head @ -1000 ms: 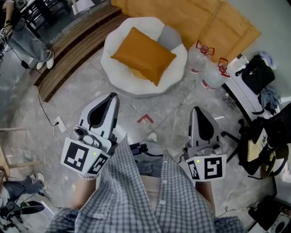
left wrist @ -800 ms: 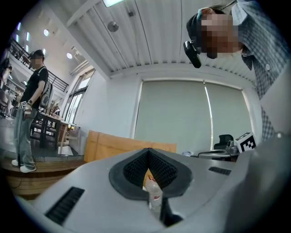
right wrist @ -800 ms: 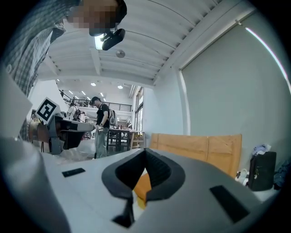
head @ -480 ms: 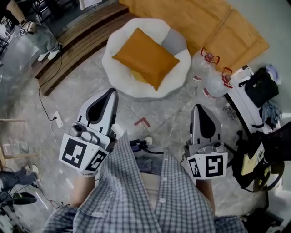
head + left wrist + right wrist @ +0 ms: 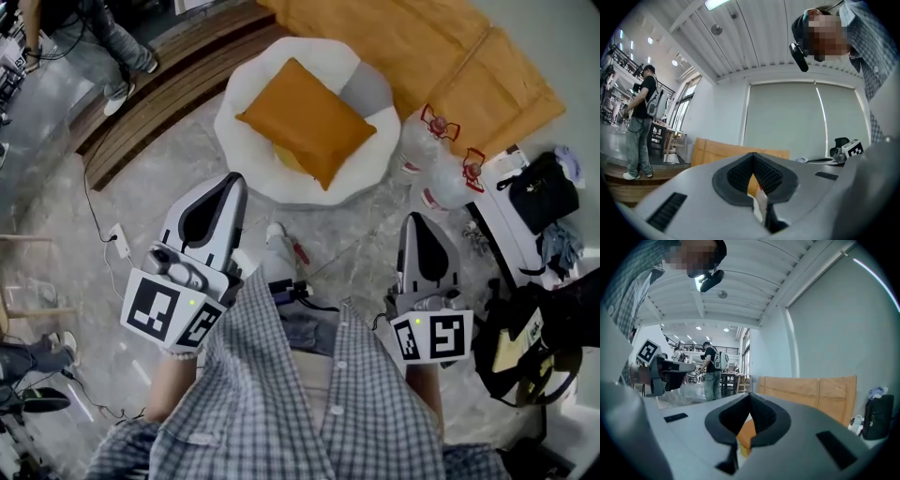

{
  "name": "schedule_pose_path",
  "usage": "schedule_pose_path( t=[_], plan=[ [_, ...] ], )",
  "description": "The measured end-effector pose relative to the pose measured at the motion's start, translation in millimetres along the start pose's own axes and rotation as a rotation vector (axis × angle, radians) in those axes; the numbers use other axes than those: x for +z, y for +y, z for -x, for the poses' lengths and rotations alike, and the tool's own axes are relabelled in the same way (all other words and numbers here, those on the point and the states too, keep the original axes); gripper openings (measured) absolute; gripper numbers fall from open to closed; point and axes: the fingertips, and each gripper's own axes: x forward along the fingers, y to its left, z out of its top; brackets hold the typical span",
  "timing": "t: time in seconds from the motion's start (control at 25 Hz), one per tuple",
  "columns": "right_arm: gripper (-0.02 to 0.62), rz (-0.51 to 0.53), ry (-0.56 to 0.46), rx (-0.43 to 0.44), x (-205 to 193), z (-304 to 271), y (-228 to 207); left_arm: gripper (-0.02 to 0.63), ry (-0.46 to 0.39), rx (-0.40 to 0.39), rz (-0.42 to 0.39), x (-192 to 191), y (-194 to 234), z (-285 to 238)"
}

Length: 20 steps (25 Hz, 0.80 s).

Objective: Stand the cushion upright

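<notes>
A: Status on the cushion (image 5: 306, 120)?
B: Lying flat on the white round seat (image 5: 251, 167), one corner toward us. Looks like the approach phase, nothing gripped.
A: Jaws?
B: Left gripper (image 5: 232, 180) and right gripper (image 5: 418, 221) are both pressed together, empty, pointing level. Cushion is ahead of both tips, well apart, roughly between their lines.
A: Next?
B: I'd say close in, spread the jaws, pinch an edge, tip it up.
</notes>
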Motion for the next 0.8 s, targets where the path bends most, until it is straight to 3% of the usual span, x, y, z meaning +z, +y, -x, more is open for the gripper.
schedule_pose_path(
  t=[0.44, 0.8],
  plan=[
    [0.006, 0.010, 0.019, -0.005, 3.0, -54.6, -22.4, 0.006, 0.003, -0.012, 0.049, -11.4, 31.0, -53.5],
    [0.006, 0.033, 0.047, -0.044, 4.6, -132.5, -47.3, 0.006, 0.024, -0.046, 0.062, -16.6, 85.7, -121.6]
  ],
)
